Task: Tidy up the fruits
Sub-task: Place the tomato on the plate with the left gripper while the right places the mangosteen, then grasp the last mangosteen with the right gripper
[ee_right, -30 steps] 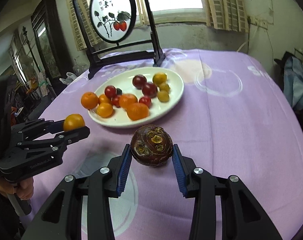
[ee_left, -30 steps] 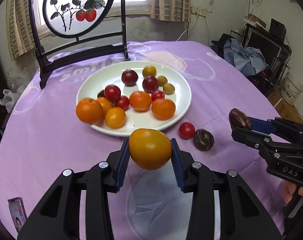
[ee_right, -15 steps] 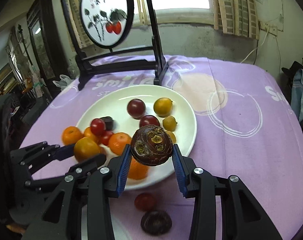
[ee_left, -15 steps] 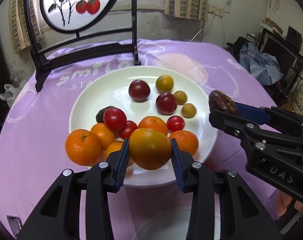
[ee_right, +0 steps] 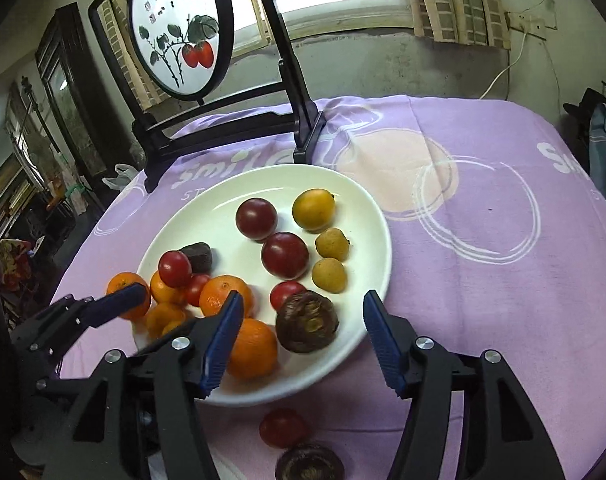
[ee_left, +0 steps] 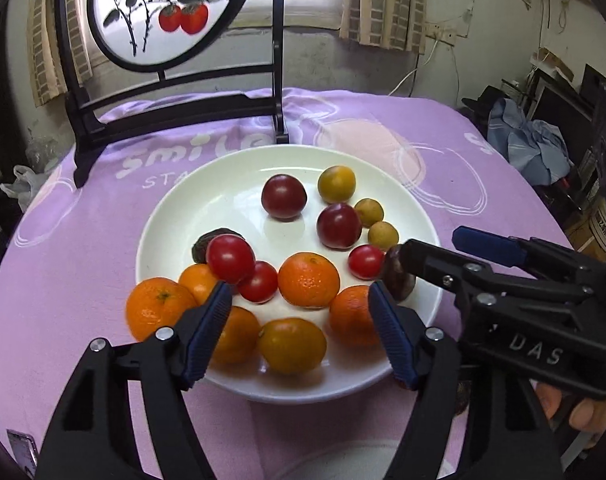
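Second brown fruit (ee_right: 309,465), seemingly frame-cropped

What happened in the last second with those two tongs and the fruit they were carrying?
Both tongs moved forward over the white plate and opened. The left tongs let go of the yellow-orange tomato, now lying at the plate's near edge. The right tongs released the dark brown fruit onto the plate. The other fruit stayed put, including the red tomato on the cloth.

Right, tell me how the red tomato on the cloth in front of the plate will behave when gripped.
The red tomato looks round and glossy, so it will probably roll on the cloth if nudged. Its smooth skin may slip between the pads. It is likely soft, so a hard squeeze could split it.
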